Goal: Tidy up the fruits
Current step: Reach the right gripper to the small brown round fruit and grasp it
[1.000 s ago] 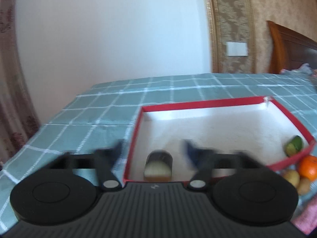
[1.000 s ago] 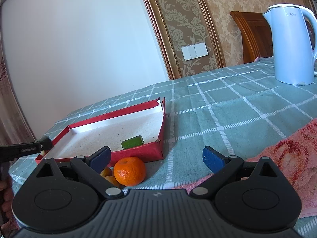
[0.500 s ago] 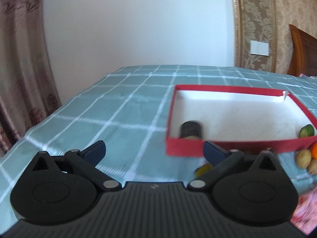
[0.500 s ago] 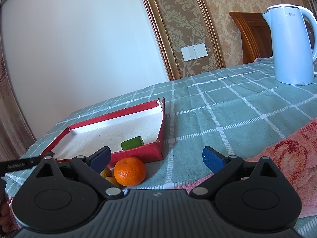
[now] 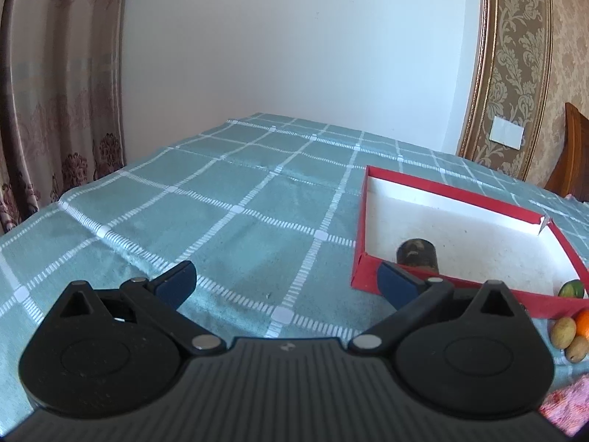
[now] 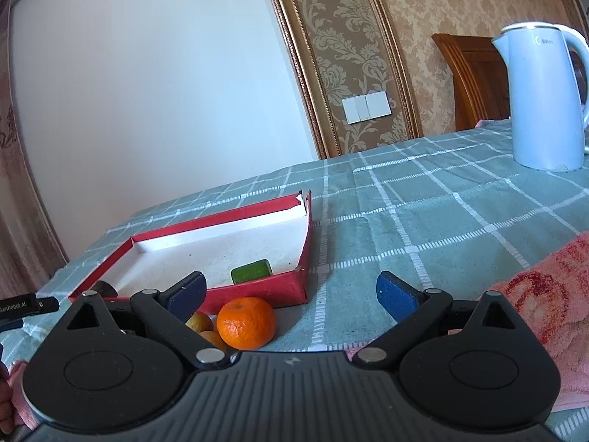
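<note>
Left gripper [image 5: 285, 283]: my fingers are spread wide with nothing between them, hanging over bare checked tablecloth [image 5: 228, 221].
Right gripper [image 6: 289, 293]: also spread wide and empty, low over the cloth, pointing past the box's right near corner.
Tangerine [image 6: 246, 323]: on the cloth just ahead of my right tool's left finger, outside the box, just in front of its near wall.
Small yellowish fruits [image 6: 198, 322]: tucked left of the tangerine, partly behind my finger.
Red box [image 6: 257, 287]: shallow, white inside, to the right of my left tool.
Green piece [image 6: 251, 270]: inside the box, at its near right corner.
Dark cylinder piece [image 5: 416, 255]: inside, at the near left corner.
Kettle [image 6: 541, 95]: white, upright, far right.
Pink towel [image 6: 545, 294]: at the near right.
</note>
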The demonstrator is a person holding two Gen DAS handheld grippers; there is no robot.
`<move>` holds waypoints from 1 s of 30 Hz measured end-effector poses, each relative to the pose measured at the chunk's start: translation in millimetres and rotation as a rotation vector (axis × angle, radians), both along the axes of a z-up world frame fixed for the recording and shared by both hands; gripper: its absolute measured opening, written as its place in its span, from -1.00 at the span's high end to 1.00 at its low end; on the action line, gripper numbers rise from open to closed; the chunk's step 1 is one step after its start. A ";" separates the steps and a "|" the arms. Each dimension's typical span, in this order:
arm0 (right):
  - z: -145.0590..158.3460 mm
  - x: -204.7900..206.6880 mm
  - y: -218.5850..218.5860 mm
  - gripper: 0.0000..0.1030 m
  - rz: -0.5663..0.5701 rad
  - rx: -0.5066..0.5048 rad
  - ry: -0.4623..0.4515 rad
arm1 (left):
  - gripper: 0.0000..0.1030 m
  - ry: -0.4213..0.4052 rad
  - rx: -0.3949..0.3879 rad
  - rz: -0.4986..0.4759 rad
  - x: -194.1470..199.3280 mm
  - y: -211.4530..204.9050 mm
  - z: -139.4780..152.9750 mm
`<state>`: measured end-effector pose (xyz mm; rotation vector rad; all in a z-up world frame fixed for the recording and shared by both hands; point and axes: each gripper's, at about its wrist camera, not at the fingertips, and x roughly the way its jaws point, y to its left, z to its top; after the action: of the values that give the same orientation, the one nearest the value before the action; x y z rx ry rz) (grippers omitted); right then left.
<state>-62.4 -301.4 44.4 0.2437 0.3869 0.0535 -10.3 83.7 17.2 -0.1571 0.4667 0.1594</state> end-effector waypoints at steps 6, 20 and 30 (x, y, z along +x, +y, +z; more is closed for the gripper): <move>4.7 -6.0 17.2 -0.94 0.055 -0.088 -0.043 | -1.00 -0.015 -0.002 0.003 -2.0 -1.4 -0.9; 5.8 -13.8 55.2 -0.92 0.168 -0.244 -0.055 | -1.00 -0.016 -0.020 0.008 -2.0 1.2 -1.7; 0.7 -8.9 69.2 -0.13 0.199 -0.299 0.012 | -1.00 -0.017 -0.023 0.010 -2.3 1.5 -1.7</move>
<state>-71.3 -232.2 45.1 -0.0907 0.4243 0.1885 -12.6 85.3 15.5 -0.1834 0.4511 0.1625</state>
